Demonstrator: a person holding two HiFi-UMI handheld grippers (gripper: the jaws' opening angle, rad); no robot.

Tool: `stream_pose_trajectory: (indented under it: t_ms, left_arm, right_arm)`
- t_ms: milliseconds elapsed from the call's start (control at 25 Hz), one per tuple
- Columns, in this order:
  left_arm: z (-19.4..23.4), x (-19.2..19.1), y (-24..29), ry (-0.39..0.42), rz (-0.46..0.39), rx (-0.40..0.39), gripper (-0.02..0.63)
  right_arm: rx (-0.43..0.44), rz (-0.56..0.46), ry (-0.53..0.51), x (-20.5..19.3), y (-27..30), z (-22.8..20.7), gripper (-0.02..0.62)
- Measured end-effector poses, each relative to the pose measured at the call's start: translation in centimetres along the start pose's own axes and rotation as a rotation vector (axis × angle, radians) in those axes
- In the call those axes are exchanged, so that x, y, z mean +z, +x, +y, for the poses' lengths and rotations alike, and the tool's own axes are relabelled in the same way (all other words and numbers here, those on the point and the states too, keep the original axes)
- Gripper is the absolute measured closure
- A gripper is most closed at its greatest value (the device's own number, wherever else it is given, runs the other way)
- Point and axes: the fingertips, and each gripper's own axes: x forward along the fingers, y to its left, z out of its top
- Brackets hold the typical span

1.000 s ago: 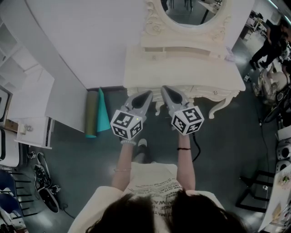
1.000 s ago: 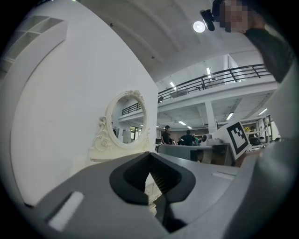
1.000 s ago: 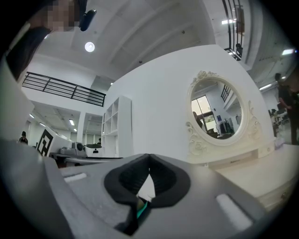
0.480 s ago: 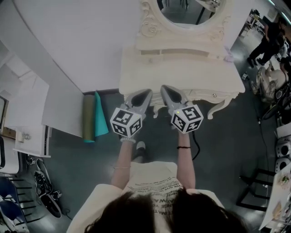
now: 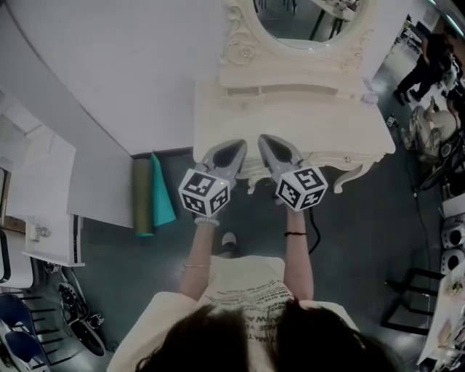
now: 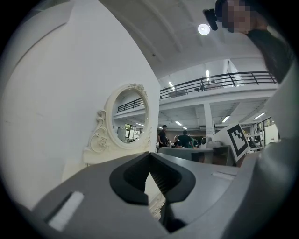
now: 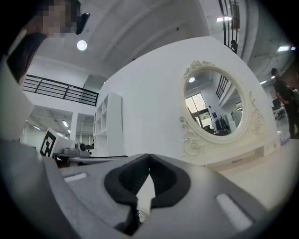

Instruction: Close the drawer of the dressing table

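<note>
Head view: dressing table (image 5: 305,120) upper centre, against white wall (image 5: 131,65). Left gripper (image 5: 231,151) & right gripper (image 5: 272,149) side by side mid-frame, tips at drawer front (image 5: 251,168) on table's front edge; can't tell if flush.
Left gripper view: jaws closed, empty; mirror (image 6: 131,116) centre-left.
Right gripper view: jaws closed, empty; mirror upper right.

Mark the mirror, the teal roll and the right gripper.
mirror (image 5: 305,22): head view, on the glass.
teal roll (image 5: 161,195): head view, middle of its length.
right gripper (image 7: 148,158): right gripper view, where the shut jaw tips meet.
</note>
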Motion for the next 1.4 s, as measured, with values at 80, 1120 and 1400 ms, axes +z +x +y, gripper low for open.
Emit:
stream_pose_trajectory:
  t_ms: [80,1120,1400]
  left_arm:
    - [1.2,0.1,0.4,-0.004,-0.002,-0.003,0.606]
    - [11.0,-1.6,5.1,-0.058,0.036,-0.082,0.606]
    - [11.1,-2.7,5.0,-0.075,0.060,-0.085,0.606]
  right_arm:
    - [-0.005,0.004,0.005,-0.1,1.1,-0.4,0.592]
    - [-0.072,0.052,0.040,-2.9,10.6,-4.3,0.592]
    - [-0.091,0.081,0.034,-3.8,10.5,-4.5,0.592]
